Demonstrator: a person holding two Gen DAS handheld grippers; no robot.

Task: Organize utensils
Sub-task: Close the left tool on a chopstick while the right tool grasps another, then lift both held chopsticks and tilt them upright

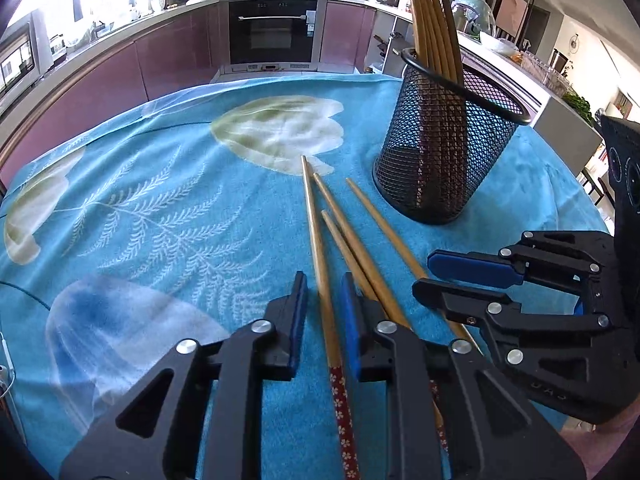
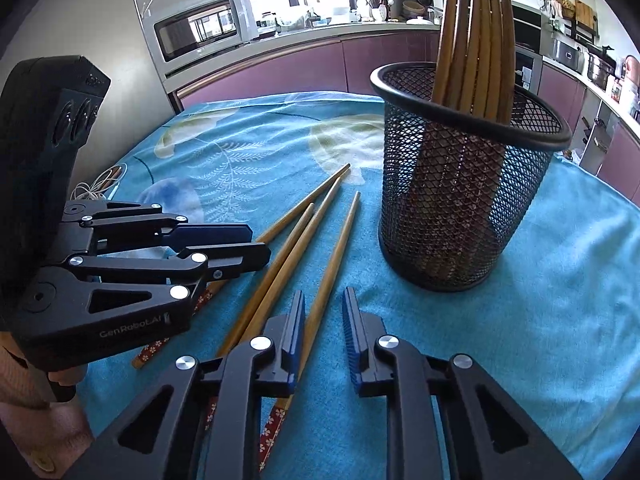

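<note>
Several loose wooden chopsticks with red flowered ends lie side by side on the blue cloth (image 1: 160,200). A black mesh holder (image 1: 444,152) (image 2: 460,200) stands just beyond them, with several chopsticks upright in it. My left gripper (image 1: 323,280) (image 2: 260,246) sits low over the leftmost chopstick (image 1: 316,232); the stick runs between narrow jaws with cloth showing on both sides. My right gripper (image 2: 323,294) (image 1: 424,272) straddles the rightmost chopstick (image 2: 336,248), which lies along the left pad and clear of the other. Both grippers are open.
The cloth (image 2: 520,320) covers the whole tabletop and drops off at the far edge. A white cable (image 2: 96,188) lies coiled behind the left gripper. A person's sleeve (image 2: 24,400) shows at the lower left. Kitchen cabinets, an oven and a microwave stand beyond.
</note>
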